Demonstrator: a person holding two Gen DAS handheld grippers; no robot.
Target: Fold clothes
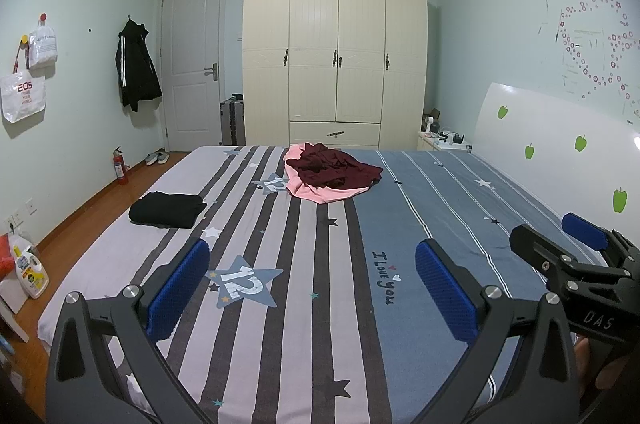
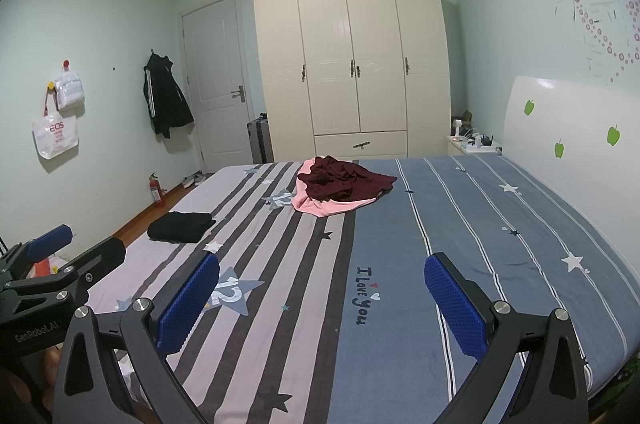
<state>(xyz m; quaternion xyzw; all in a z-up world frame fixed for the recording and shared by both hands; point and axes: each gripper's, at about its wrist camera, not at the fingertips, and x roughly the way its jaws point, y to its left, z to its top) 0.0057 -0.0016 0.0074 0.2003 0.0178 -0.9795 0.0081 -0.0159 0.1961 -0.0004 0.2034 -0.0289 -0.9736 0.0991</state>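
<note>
both grippers (image 1: 312, 284) (image 2: 322, 298) gape empty over the bed (image 1: 360, 324); maroon garment (image 1: 334, 169) atop pink.

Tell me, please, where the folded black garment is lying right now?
The folded black garment lies on the bed's left striped side, near the edge by the wooden floor, left of the maroon-and-pink clothes pile in both views.

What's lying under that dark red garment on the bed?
A pink garment lies under the dark red garment, its edges showing at the left and front. Anything else beneath them on the bed is covered.
</note>
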